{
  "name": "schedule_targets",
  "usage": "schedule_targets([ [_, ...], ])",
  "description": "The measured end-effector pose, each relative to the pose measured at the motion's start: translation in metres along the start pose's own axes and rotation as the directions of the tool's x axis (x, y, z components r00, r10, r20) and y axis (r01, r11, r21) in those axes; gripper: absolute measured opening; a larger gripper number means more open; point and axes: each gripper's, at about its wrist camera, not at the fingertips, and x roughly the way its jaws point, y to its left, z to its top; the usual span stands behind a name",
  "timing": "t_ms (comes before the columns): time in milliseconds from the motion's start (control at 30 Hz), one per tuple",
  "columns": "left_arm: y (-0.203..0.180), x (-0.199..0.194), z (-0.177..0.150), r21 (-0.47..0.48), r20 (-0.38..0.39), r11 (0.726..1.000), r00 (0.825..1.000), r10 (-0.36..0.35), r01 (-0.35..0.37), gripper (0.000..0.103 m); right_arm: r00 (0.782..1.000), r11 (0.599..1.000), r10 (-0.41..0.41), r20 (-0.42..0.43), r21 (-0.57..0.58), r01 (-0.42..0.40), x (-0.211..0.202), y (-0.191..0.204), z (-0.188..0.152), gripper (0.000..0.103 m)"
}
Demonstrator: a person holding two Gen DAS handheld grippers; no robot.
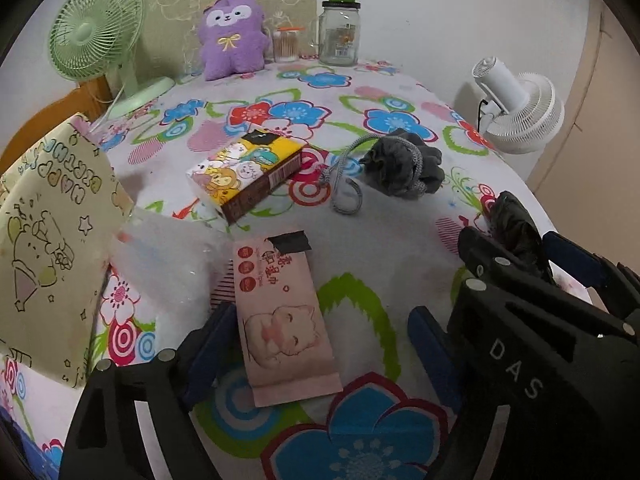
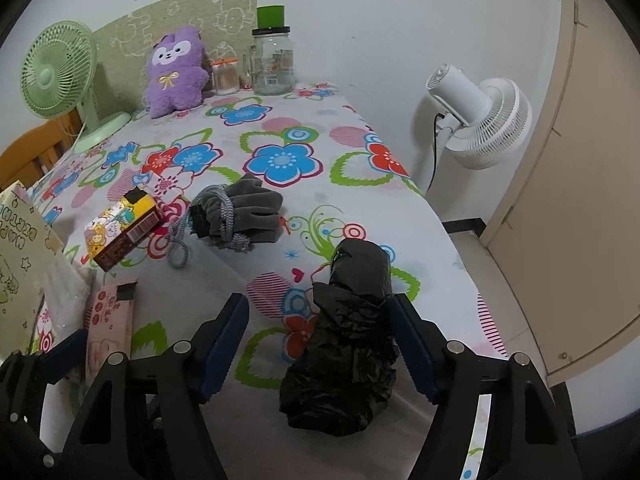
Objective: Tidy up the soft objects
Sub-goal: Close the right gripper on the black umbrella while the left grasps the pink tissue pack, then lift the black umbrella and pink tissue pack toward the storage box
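A pink wet-wipe pack (image 1: pixel 280 320) lies flat on the flowered sheet (image 1: pixel 400 240) between the open jaws of my left gripper (image 1: pixel 320 346), close to the left pad and touched by neither. My right gripper (image 2: pixel 320 344) is open around a crumpled black plastic bag roll (image 2: pixel 352 340). The roll leans against the right pad, and the left pad stands clear of it. Farther back lie a grey drawstring pouch (image 2: pixel 240 216) and a cartoon tissue pack (image 2: pixel 120 228). A purple plush toy (image 1: pixel 234 36) sits at the far edge.
A yellow gift bag (image 1: pixel 48 240) and a clear plastic bag (image 1: pixel 160 256) stand at the left. A green fan (image 1: pixel 96 28), a glass jar (image 1: pixel 340 32) and a toothpick jar (image 1: pixel 286 44) line the back. A white fan (image 2: pixel 480 116) stands off the right edge.
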Motion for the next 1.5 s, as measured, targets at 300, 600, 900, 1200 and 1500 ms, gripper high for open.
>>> schedule_targets([
  [300, -0.005, -0.002, 0.001, 0.014, 0.029, 1.000, 1.000, -0.008, 0.007, 0.058, 1.000, 1.000, -0.017, -0.011, 0.019, 0.017, 0.006, -0.008, -0.001, 0.069],
  [600, -0.014, -0.003, 0.003, 0.051, 0.048, 0.998, 0.998, -0.031, 0.029, 0.040, 0.999, 0.998, 0.004, -0.051, 0.067, -0.001, 0.013, -0.023, -0.004, 0.050],
  [900, -0.013, -0.003, 0.003, 0.050, 0.045, 0.998, 0.998, -0.043, 0.041, 0.040, 0.999, 0.998, 0.022, -0.030, 0.065, -0.020, 0.004, -0.019, -0.006, 0.034],
  [1200, -0.010, -0.011, 0.001, 0.073, 0.063, 0.996, 0.997, -0.049, 0.044, 0.039, 0.997, 0.996, 0.071, -0.031, 0.049, -0.069, -0.008, -0.005, -0.006, 0.033],
  [1500, 0.000, -0.027, -0.004, 0.077, 0.084, 0.996, 0.995, -0.060, 0.053, 0.039, 0.997, 0.997, 0.075, -0.008, 0.036, -0.074, -0.028, 0.009, -0.010, 0.033],
])
